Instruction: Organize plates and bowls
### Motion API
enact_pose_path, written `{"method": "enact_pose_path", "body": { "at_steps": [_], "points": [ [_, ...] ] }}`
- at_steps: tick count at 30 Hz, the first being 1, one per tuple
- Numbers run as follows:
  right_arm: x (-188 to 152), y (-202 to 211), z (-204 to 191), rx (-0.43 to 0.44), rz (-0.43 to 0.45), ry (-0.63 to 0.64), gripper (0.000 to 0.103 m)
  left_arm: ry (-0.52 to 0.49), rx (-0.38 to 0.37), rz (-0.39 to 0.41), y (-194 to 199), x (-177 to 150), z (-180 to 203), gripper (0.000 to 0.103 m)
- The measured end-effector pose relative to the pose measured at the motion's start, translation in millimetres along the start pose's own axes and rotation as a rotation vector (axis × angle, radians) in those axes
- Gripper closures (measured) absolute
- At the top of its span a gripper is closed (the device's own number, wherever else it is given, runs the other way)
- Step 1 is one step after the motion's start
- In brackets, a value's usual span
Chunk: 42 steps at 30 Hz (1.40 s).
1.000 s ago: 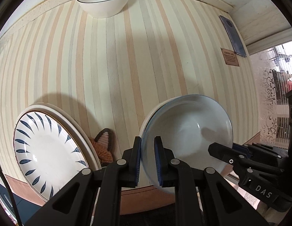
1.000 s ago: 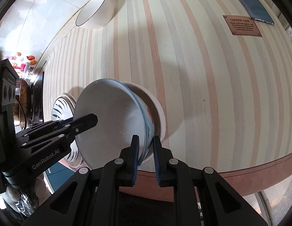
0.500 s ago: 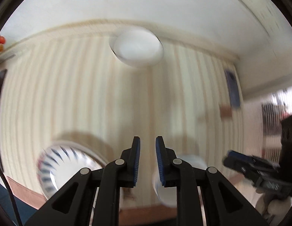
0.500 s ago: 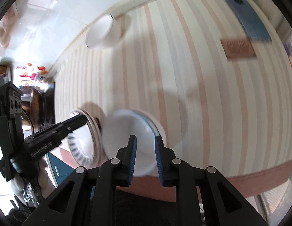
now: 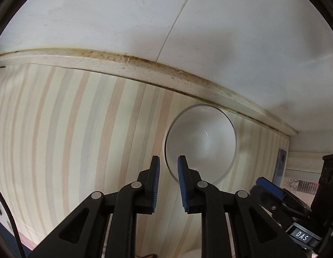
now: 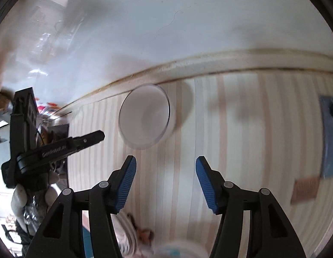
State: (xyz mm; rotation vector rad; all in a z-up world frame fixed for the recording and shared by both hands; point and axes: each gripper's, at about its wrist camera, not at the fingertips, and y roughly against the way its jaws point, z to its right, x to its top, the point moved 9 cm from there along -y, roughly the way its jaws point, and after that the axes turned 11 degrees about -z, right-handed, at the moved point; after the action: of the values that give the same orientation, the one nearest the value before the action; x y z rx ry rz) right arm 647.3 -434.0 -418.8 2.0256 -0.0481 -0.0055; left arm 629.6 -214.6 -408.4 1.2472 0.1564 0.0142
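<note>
A white bowl [image 5: 200,144] with a thin dark rim stands upright on the striped tabletop [image 5: 69,129], close to the back wall. My left gripper [image 5: 168,167] hovers just in front of the bowl's left edge, shut with nothing between its pads. In the right wrist view the same bowl [image 6: 145,116] lies ahead and to the left of my right gripper [image 6: 166,165]. Its jaws are opening and hold nothing. At the bottom edge of that view are a blurred blue-rimmed bowl [image 6: 179,251] and part of a stacked plate [image 6: 125,236].
A blue-grey phone [image 6: 329,135] and a small brown card [image 6: 304,190] lie on the right side of the table. A brown furry object [image 6: 145,234] sits between the plate stack and the blue-rimmed bowl. The white wall [image 5: 187,32] rises right behind the white bowl.
Both grippers have let go of the blue-rimmed bowl near the table's front edge and moved toward the white bowl at the back. The right jaws have spread apart.
</note>
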Motion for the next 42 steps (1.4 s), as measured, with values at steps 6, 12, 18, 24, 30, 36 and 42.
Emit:
{"method": "enact_pose_path", "body": {
  "at_steps": [6, 12, 18, 24, 30, 36, 42],
  "points": [
    [33.0, -44.0, 7.1, -0.019, -0.069, -0.026, 0.042, -0.013, 0.036, -0.079, -35.9, 13.2, 0.5, 0.088],
    [40.3, -76.4, 15.2, -0.027, -0.111, -0.046, 0.042, -0.031, 0.031, -0.105, -54.5, 18.4, 3.2, 0.088],
    [48.4, -93.7, 20.7, -0.008, -0.121, -0.061, 0.059, -0.030, 0.002, -0.073, -60.7, 23.8, 7.9, 0.089],
    [54.6, -96.4, 9.4, -0.047, -0.102, -0.009, 0.087, -0.037, 0.000, -0.058, -59.8, 20.3, 5.8, 0.090],
    [51.7, -94.3, 6.7, -0.054, -0.097, -0.003, 0.088, -0.065, 0.007, -0.045, -48.4, 8.8, 4.9, 0.090],
    [38.4, -79.3, 4.0, -0.050, -0.090, 0.010, 0.088, -0.078, 0.007, -0.030, -33.5, -9.8, 6.8, 0.090],
    [5.9, -56.8, -7.0, -0.043, -0.079, 0.027, 0.088, -0.120, 0.021, -0.005, -8.7, -48.3, 17.7, 0.090]
  ]
}}
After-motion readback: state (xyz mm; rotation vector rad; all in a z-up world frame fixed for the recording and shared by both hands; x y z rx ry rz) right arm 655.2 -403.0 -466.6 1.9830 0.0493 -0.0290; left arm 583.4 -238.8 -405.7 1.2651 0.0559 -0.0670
